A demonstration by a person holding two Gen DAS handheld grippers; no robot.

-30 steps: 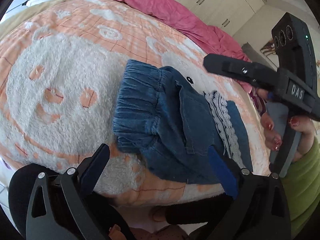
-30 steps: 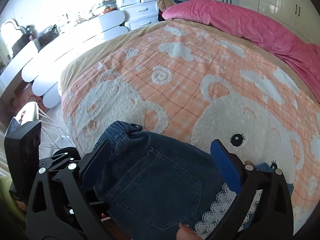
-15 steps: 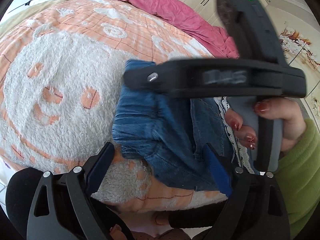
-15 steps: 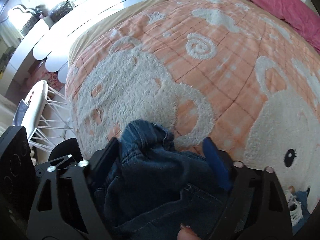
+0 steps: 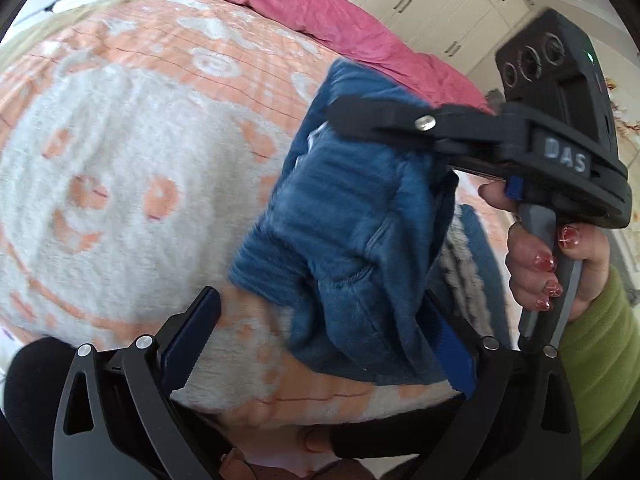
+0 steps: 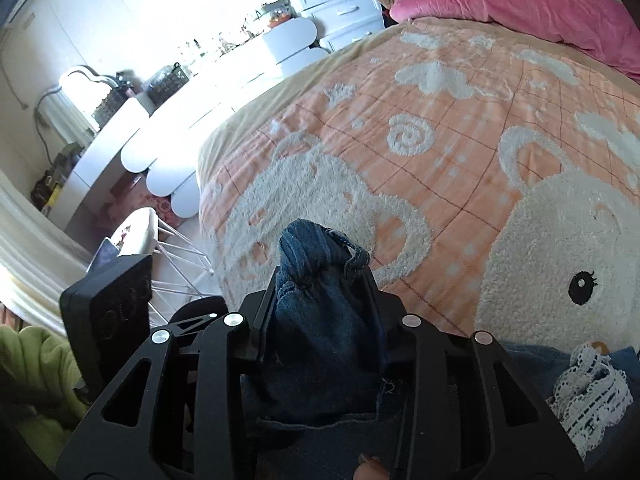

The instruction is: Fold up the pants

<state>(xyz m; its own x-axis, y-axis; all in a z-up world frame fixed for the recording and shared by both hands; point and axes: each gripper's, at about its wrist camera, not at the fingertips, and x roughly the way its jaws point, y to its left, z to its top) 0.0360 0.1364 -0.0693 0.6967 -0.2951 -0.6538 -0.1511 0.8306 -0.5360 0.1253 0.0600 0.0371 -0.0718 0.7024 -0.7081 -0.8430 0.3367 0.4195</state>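
The right claw (image 6: 320,300) is closing, its two jaws pinching a bunched fold of the one pair of blue denim pants (image 5: 352,240) at the gathered waistband and holding that fold raised above the bed (image 6: 460,128). The left claw (image 5: 320,332) stands spread wide and grips nothing, one finger each side of the pants' lower edge. The pants' white lace trim (image 6: 584,392) lies on the peach bear-patterned blanket (image 5: 120,160), with one pink duvet (image 6: 520,4) beyond

Blue denim pants (image 5: 352,240) with white lace trim (image 6: 588,384); fluffy fleece blanket (image 5: 120,168); matt black plastic grippers.
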